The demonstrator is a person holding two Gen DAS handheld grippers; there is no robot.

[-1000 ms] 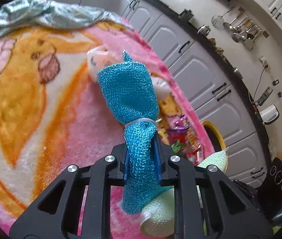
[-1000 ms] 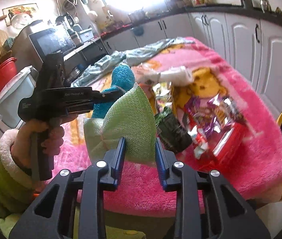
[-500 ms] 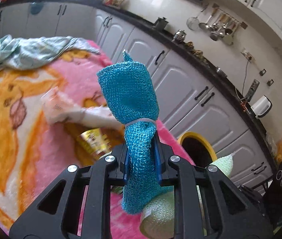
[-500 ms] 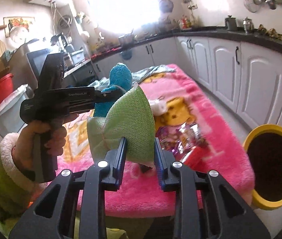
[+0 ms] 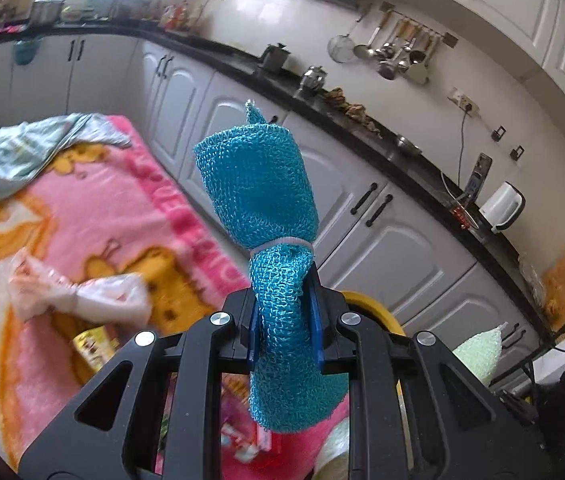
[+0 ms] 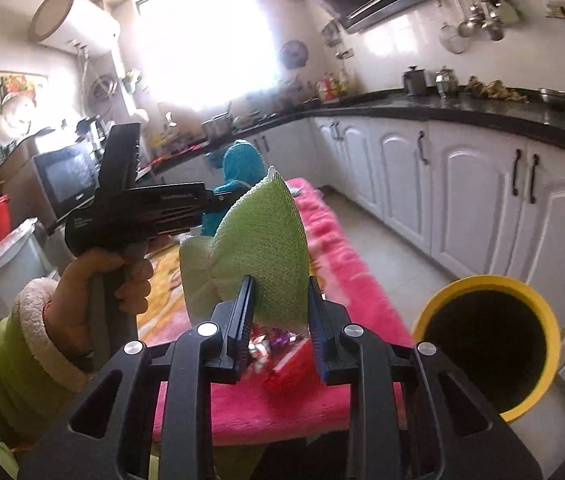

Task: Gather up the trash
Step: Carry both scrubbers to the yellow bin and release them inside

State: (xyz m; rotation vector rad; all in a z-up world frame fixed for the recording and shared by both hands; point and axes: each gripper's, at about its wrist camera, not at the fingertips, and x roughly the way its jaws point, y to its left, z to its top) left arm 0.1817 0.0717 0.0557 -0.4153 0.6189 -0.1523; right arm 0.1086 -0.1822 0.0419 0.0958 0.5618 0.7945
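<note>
Blue mesh fills the near centre of the left wrist view: we have the left gripper (image 5: 284,332) pinched on a blue mesh cloth (image 5: 258,188), which stands upright between the pads with a pale band tied round its waist. In the right wrist view, the right gripper (image 6: 280,312) is likewise clamped on a green mesh cloth (image 6: 266,248), its fan-shaped top rising above the fingers.

Just beyond our right gripper, crinkled foil wrappers (image 6: 272,342) lie at the near edge of the pink blanket (image 6: 346,256) that covers the table, with a red packet (image 6: 290,376) beside them. From the left wrist view we see more litter on the blanket: a white plastic bag (image 5: 78,296), blurred, and a yellow packet (image 5: 90,344) just nearer than it.

To the right of the table, on the floor, the yellow bin (image 6: 486,344) stands with its dark mouth open towards us, apart from the blanket's edge.

Farther off, a grey-green cloth (image 5: 22,148) is bunched at the far end of the blanket. White cabinets (image 6: 474,196) under a black counter run along the right wall, and ladles (image 5: 394,52) hang above.
</note>
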